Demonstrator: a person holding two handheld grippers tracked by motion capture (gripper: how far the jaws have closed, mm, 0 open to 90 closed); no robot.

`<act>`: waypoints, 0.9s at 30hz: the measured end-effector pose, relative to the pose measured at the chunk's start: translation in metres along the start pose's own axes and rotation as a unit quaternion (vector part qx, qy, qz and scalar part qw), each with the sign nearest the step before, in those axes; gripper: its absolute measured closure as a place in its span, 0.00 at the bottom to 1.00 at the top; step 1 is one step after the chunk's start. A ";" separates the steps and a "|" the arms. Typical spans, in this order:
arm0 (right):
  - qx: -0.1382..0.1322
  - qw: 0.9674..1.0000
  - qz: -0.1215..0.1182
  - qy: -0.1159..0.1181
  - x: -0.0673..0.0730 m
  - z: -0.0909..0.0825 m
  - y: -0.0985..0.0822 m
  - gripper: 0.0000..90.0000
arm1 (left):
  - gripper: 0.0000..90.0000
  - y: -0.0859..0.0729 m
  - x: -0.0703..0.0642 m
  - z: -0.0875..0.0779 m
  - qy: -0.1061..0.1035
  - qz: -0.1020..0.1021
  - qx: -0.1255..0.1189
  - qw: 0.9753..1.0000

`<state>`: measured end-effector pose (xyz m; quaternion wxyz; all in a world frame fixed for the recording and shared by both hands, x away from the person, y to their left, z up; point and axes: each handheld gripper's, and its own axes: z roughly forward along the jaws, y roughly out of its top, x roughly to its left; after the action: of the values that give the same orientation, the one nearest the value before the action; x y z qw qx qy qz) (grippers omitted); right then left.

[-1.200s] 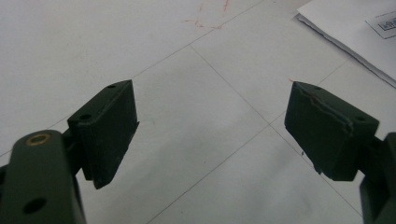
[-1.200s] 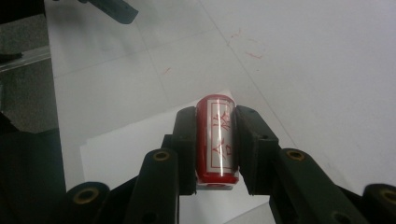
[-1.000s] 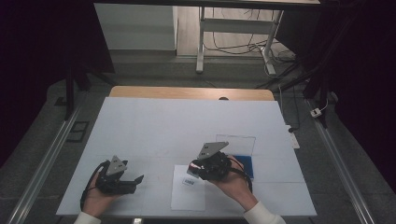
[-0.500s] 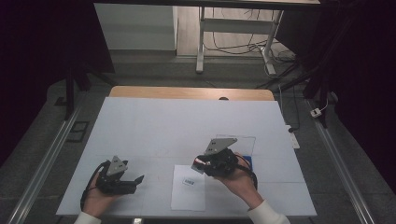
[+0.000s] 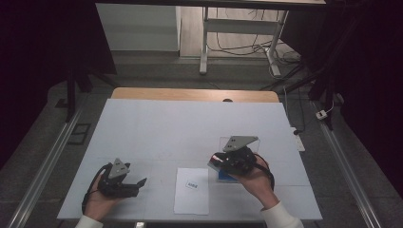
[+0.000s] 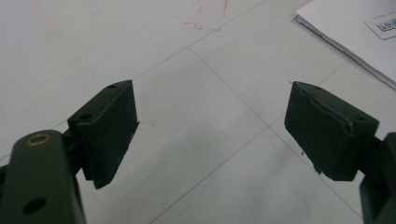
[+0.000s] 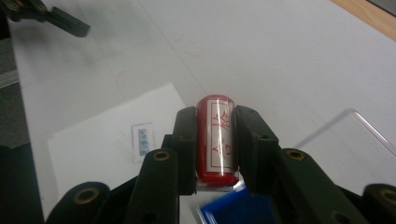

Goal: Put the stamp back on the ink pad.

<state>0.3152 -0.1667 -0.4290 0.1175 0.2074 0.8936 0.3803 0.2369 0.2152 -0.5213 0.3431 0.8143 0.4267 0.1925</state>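
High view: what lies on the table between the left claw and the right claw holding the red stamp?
A white paper sheet with a small label, flat on the table between left claw and right claw.

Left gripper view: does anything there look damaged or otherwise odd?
One small thing: the pad of the left hand-held gripper on the right side of that view shows a wavy crack line along its top edge. Faint red marks stain the white table. The white paper lies flat.
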 end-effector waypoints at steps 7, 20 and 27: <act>0.013 0.999 0.022 -0.027 -0.015 -0.012 -0.017 0.78 | 0.19 0.000 0.000 0.002 -0.001 0.001 0.002 1.000; 0.040 0.997 0.048 -0.054 -0.034 -0.016 -0.043 0.78 | 0.19 0.000 0.001 0.002 -0.001 -0.005 0.001 1.000; 0.060 0.995 0.053 -0.056 -0.037 -0.013 -0.052 0.78 | 0.19 0.000 0.002 0.002 -0.002 -0.003 0.001 1.000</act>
<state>0.3290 -0.2239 -0.4560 0.1345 0.2823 0.8947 0.3190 0.2387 0.2160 -0.5225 0.3438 0.8136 0.4289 0.1895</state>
